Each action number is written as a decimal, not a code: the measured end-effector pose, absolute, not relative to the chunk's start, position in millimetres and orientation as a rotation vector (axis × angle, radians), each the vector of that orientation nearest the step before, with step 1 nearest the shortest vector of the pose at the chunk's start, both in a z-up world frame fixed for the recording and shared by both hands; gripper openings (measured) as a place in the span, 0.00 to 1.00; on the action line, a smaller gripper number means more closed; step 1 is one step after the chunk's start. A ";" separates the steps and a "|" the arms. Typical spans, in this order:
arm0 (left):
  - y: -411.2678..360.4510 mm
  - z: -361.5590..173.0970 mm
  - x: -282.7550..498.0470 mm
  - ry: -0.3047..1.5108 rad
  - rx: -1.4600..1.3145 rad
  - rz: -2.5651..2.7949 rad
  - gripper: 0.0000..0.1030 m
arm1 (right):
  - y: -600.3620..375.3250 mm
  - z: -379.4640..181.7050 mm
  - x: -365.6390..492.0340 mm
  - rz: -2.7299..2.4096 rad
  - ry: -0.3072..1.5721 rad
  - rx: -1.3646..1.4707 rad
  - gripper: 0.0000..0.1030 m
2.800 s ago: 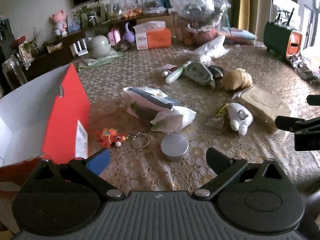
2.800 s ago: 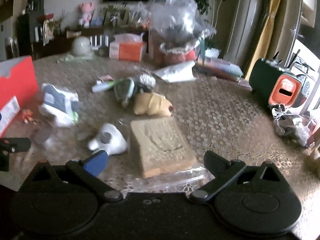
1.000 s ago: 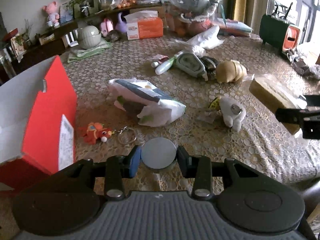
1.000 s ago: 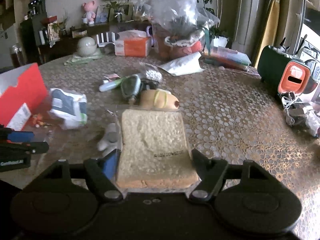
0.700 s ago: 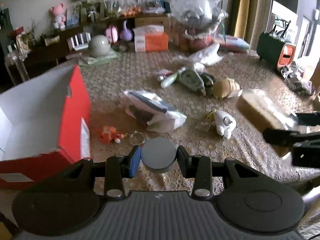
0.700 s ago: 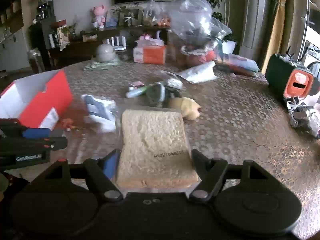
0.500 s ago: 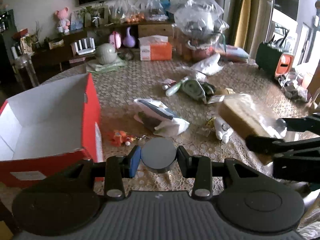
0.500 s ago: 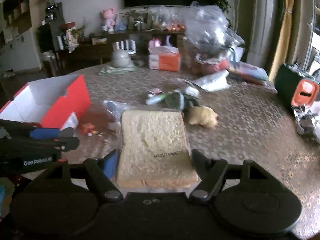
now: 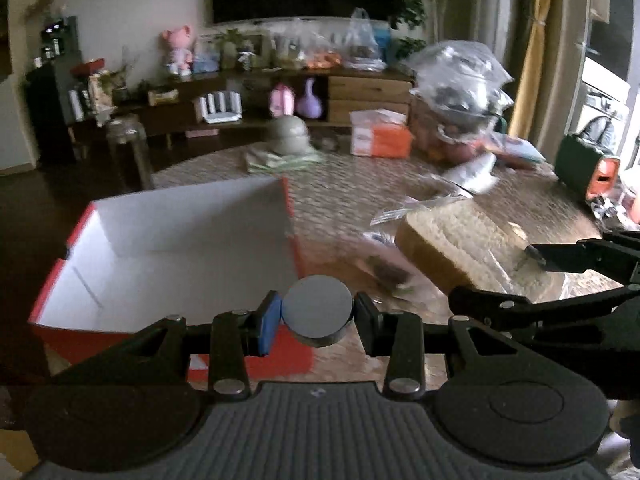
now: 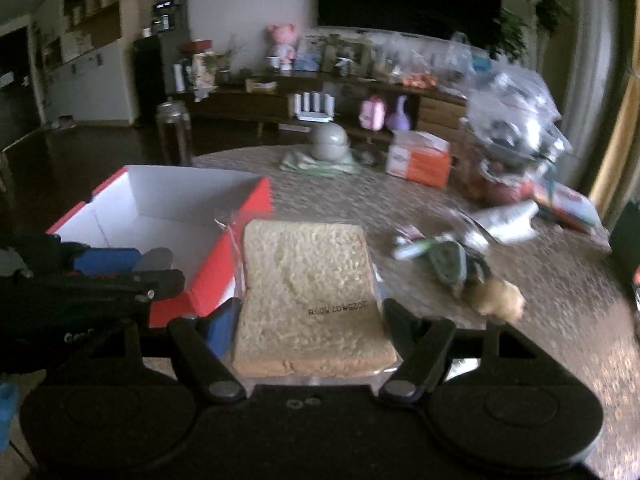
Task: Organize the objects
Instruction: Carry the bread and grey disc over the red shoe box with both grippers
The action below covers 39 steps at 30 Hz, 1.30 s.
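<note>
Right wrist view: a dark stamped code stood on the wrapper of the bread slice [image 10: 308,288], near its lower edge, printed mirrored or upside down; it seemed to begin with "2025" but the rest could not be made out. White lettering on the left gripper [image 10: 160,268] body read "Gen", the remainder cut off. The orange tissue box [image 10: 418,160] bore a label too blurred to read.

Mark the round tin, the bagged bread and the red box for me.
round tin [image 9: 318,309]: left wrist view, on its flat grey lid.
bagged bread [image 10: 306,292]: right wrist view, middle of the top slice.
red box [image 9: 291,216]: left wrist view, on its red right wall.
</note>
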<state>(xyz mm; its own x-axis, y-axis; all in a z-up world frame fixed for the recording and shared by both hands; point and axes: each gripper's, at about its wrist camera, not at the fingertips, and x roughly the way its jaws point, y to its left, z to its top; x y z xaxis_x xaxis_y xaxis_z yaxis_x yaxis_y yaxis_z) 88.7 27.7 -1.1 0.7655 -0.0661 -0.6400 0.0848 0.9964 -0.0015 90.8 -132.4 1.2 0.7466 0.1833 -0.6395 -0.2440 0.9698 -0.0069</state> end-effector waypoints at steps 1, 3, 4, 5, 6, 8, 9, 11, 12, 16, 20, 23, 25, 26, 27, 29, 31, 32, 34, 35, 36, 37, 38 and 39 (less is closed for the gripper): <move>34.1 0.7 90.5 0.689 0.029 -0.071 0.37 | -125.8 2.1 93.7 0.242 0.687 -0.101 0.73; 47.3 3.2 94.0 0.682 0.032 -0.047 0.37 | -113.3 3.4 101.7 0.267 0.690 -0.106 0.73; 55.1 4.2 96.8 0.682 0.033 -0.033 0.37 | -107.3 3.9 105.6 0.282 0.694 -0.104 0.73; 62.8 5.0 99.4 0.684 0.033 -0.021 0.37 | -100.3 4.3 111.0 0.296 0.698 -0.104 0.73; 69.5 5.4 102.0 0.686 0.033 -0.011 0.37 | -94.1 4.7 114.8 0.306 0.701 -0.108 0.73; 83.9 4.0 108.4 0.698 0.032 0.007 0.37 | -81.2 3.9 124.5 0.323 0.708 -0.118 0.73; 90.7 2.8 112.4 0.705 0.034 0.018 0.37 | -75.6 2.4 128.3 0.331 0.713 -0.123 0.73; 102.8 -0.1 121.4 0.718 0.045 0.045 0.37 | -63.7 -0.9 138.7 0.347 0.728 -0.124 0.73; 107.3 -1.4 124.4 0.723 0.056 0.025 0.38 | -57.3 -2.5 144.0 0.359 0.736 -0.123 0.73; 130.6 -4.1 143.0 0.737 0.061 0.056 0.37 | -32.8 -3.5 160.9 0.383 0.733 -0.149 0.73; 149.3 -4.9 164.8 0.748 0.092 0.080 0.37 | -8.4 -4.6 178.1 0.424 0.740 -0.191 0.73; 162.4 -10.3 183.2 0.779 0.119 0.095 0.38 | 6.1 -11.7 190.5 0.444 0.755 -0.236 0.73; 170.0 -17.4 196.8 0.816 0.133 0.100 0.38 | 16.5 -19.7 199.1 0.450 0.768 -0.275 0.73; 173.6 -21.4 203.7 0.834 0.138 0.101 0.38 | 20.7 -24.6 202.9 0.457 0.779 -0.293 0.73; 177.1 -25.2 209.6 0.852 0.141 0.099 0.38 | 24.5 -28.7 206.4 0.462 0.790 -0.305 0.73; 181.4 -32.7 219.4 0.887 0.151 0.092 0.38 | 31.2 -38.4 212.3 0.459 0.806 -0.337 0.73; 185.5 -40.5 232.1 0.930 0.155 0.084 0.38 | 39.7 -45.6 217.7 0.458 0.810 -0.375 0.73; 186.7 -44.9 237.0 0.951 0.150 0.077 0.38 | 43.4 -48.7 219.8 0.461 0.817 -0.384 0.73; 187.8 -52.4 245.7 0.980 0.153 0.069 0.38 | 50.8 -52.4 223.6 0.474 0.829 -0.394 0.72; 187.7 -56.6 249.7 0.995 0.157 0.064 0.38 | 53.8 -53.7 224.7 0.486 0.833 -0.396 0.72; 187.7 -60.5 253.5 1.013 0.157 0.053 0.38 | 57.5 -55.9 226.0 0.499 0.842 -0.402 0.72; 188.4 -64.7 257.9 1.034 0.159 0.049 0.38 | 61.7 -59.5 226.9 0.505 0.855 -0.415 0.72; 188.9 -69.3 261.6 1.055 0.164 0.047 0.38 | 65.0 -63.6 228.5 0.507 0.871 -0.428 0.72; 189.1 -74.4 265.3 1.079 0.165 0.036 0.38 | 67.9 -67.7 231.3 0.507 0.887 -0.434 0.72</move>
<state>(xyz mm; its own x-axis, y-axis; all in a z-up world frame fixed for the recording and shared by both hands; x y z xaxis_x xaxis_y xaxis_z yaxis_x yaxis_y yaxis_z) 265.3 189.1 -74.4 0.4728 0.1095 -0.8743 0.0513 0.9871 0.1514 231.3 67.9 -67.7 0.5296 0.2356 -0.8149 -0.5828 0.7991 -0.1478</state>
